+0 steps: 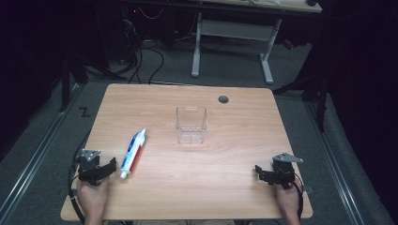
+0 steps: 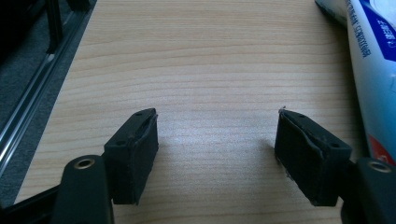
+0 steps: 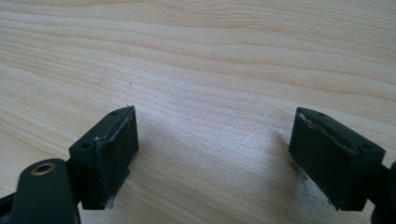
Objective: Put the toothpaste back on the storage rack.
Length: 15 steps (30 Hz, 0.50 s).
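You work at a light wooden table (image 1: 234, 150) with a round dark grommet hole (image 1: 223, 99) near its far edge. Beyond that table, grey carpet (image 1: 178, 70) carries loose black cables (image 1: 150, 61) and a white-legged desk (image 1: 234, 42). Darkness surrounds both sides.

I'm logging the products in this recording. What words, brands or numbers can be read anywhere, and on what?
Toothpaste tube: white lettering on its blue band in the left gripper view, too blurred and cut off to read.
Clear plastic container: no text.
Table: no text.
Floor left of the table: a black mark shaped like "Z".
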Each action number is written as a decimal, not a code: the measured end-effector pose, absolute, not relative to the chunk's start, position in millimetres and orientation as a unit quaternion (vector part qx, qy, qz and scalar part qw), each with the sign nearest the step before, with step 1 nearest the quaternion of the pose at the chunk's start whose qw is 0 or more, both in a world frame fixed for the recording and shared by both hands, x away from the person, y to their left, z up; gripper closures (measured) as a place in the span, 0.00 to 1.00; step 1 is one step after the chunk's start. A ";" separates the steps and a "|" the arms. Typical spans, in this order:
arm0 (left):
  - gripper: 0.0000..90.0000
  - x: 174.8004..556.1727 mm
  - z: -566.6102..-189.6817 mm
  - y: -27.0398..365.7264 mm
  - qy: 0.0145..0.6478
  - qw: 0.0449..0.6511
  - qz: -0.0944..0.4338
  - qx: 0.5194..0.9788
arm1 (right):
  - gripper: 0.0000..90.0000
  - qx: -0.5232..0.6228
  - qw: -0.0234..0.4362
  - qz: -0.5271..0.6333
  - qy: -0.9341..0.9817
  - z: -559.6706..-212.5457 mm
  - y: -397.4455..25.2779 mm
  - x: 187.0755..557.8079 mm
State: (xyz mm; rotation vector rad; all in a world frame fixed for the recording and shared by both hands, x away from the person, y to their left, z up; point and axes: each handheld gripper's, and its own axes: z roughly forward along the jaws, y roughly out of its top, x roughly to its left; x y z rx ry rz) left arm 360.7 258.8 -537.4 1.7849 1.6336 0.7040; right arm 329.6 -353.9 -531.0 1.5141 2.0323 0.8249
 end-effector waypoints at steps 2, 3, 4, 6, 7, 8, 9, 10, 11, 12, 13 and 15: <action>0.32 360.8 -537.5 258.7 0.616 0.306 0.266 0.676 | 0.17 0.552 0.236 0.301 0.741 -531.0 -354.0 329.6; 0.32 361.0 -537.5 258.7 0.614 0.306 0.265 0.677 | 0.17 0.552 0.236 0.301 0.741 -531.0 -353.9 329.7; 0.32 361.2 -537.5 258.5 0.612 0.307 0.263 0.679 | 0.17 0.552 0.236 0.301 0.741 -531.0 -353.9 329.7; 0.31 360.9 -537.6 258.1 0.612 0.307 0.263 0.679 | 0.17 0.552 0.236 0.301 0.741 -531.1 -353.9 329.7; 0.31 360.8 -537.4 257.9 0.613 0.307 0.263 0.679 | 0.17 0.552 0.236 0.301 0.741 -531.1 -354.0 329.8; 0.31 360.9 -537.5 257.7 0.613 0.307 0.263 0.678 | 0.17 0.552 0.236 0.301 0.741 -531.1 -353.9 329.8; 0.31 361.0 -537.5 257.4 0.614 0.307 0.263 0.678 | 0.17 0.552 0.236 0.301 0.741 -531.0 -354.0 329.8; 0.31 361.0 -537.5 257.4 0.614 0.307 0.263 0.678 | 0.17 0.552 0.236 0.301 0.741 -531.0 -354.0 329.8; 0.30 361.5 -537.5 256.0 0.617 0.305 0.264 0.675 | 0.17 0.552 0.236 0.300 0.741 -531.0 -353.9 329.8; 0.30 361.5 -537.5 256.0 0.617 0.305 0.264 0.675 | 0.17 0.552 0.236 0.300 0.741 -531.0 -353.9 329.8; 0.30 361.7 -537.4 255.3 0.620 0.303 0.265 0.674 | 0.17 0.552 0.236 0.300 0.741 -531.0 -353.9 329.8; 0.28 362.2 -537.7 255.0 0.619 0.306 0.264 0.673 | 0.17 0.552 0.236 0.301 0.741 -531.1 -353.9 329.8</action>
